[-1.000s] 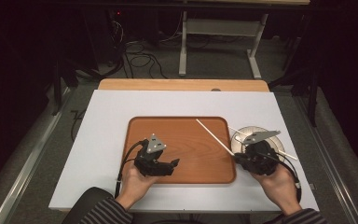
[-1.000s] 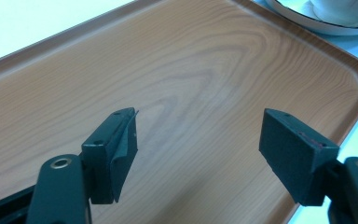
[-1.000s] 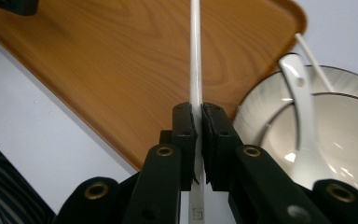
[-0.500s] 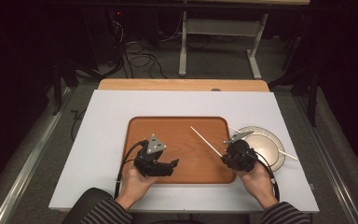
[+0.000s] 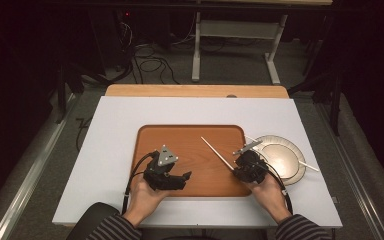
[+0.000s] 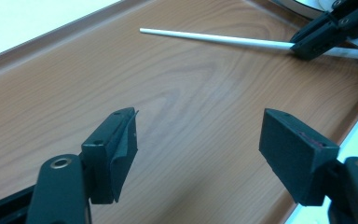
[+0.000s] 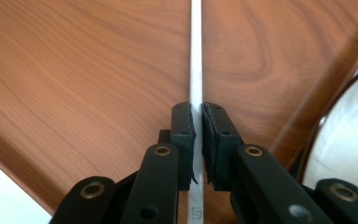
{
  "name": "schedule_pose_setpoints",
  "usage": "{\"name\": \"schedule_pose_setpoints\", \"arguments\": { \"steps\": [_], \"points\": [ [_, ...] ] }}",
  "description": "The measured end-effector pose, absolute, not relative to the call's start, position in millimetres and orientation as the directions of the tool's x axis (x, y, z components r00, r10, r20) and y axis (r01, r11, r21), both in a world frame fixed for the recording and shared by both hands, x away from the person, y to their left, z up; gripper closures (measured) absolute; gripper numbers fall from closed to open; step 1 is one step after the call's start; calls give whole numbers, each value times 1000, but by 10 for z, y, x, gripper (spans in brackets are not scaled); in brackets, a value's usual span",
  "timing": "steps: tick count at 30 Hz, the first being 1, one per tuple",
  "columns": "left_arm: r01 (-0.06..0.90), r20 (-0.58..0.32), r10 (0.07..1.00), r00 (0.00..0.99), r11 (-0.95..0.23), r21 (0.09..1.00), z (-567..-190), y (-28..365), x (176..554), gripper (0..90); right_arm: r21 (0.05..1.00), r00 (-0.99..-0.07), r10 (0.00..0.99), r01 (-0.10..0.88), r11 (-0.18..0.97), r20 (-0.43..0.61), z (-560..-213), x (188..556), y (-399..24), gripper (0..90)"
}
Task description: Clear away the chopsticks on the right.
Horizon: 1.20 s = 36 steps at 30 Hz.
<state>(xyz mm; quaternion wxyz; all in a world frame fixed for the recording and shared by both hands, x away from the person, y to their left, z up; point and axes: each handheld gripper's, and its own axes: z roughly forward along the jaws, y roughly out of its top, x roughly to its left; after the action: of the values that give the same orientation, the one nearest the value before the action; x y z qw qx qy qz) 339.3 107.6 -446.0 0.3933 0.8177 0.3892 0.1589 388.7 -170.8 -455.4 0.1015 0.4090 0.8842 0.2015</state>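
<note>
A white chopstick [image 5: 219, 154] slants over the wooden tray [image 5: 190, 137], tip toward the far left. My right gripper [image 5: 237, 171] holds its near end. In the right gripper view the pads of the right gripper [image 7: 198, 116] hug the chopstick [image 7: 196, 56]; the jaws have just been opening slightly, with the stick still between them. My left gripper [image 5: 182, 177] rests at the tray's near left. In its own view the left gripper [image 6: 198, 140] is open over bare wood, with the chopstick [image 6: 214, 37] and the right gripper [image 6: 307, 44] beyond. I cannot tell if the stick touches the tray.
A round pale plate [image 5: 280, 160] sits on the white table just right of the tray, with a second white stick [image 5: 307, 164] across its right rim. A wooden strip [image 5: 195, 91] borders the table's far edge. Cables and desk legs lie on the floor beyond.
My right hand has moved left and down from the plate onto the tray's right side, carrying the chopstick with it. The left hand has stayed put.
</note>
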Motion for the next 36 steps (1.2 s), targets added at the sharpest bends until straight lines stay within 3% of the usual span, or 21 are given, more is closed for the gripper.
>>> {"name": "schedule_pose_setpoints", "arguments": {
  "steps": [4,8,21,36],
  "points": [
    [513,-47,762,646,-387,766,-4463,1077,3390,282,441,-641,768,684,581,-19,-4558,3895,-1710,795],
    [513,-47,762,646,-389,765,-4467,1071,3390,282,438,-642,767,681,587,-29,-4557,3894,-1712,841],
    [514,-46,762,646,-390,764,-4467,1074,3391,282,443,-622,781,683,580,-64,-4559,3905,-1741,835],
    [510,-43,761,647,-390,767,-4461,1074,3382,282,458,-624,778,674,579,-66,-4537,3876,-1738,756]
  ]
}}
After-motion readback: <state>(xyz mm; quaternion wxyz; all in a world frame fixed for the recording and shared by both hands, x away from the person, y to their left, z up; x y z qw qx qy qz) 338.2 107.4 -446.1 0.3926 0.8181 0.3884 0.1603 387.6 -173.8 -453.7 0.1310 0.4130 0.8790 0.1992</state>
